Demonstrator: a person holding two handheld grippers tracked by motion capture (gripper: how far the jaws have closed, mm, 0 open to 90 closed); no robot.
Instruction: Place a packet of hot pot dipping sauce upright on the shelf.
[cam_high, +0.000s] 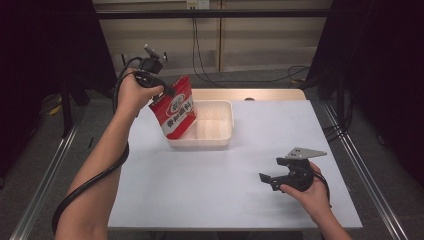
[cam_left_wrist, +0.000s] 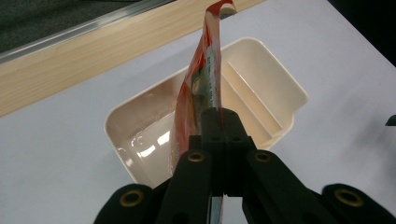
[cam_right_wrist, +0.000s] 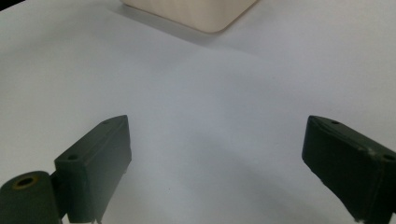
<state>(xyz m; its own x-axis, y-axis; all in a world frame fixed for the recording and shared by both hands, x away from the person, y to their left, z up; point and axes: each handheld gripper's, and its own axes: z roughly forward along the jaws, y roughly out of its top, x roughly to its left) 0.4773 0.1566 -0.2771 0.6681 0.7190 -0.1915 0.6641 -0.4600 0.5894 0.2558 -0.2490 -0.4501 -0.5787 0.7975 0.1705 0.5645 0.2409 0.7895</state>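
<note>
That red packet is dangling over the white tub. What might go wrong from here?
The left gripper pinches the red packet only at one edge, so it might slip out. The packet hangs over the tub's left rim, so it may land half outside. The right gripper waits open, too far to help.

A red-and-white printed plastic snack pouch (cam_high: 176, 106) hangs tilted, pinched at its top edge between the closed jaws of the left gripper (cam_left_wrist: 218, 122), its lower end dipping into the cream rectangular plastic tray (cam_high: 226, 131) directly below that gripper, on the white surface (cam_high: 210, 185).
</note>
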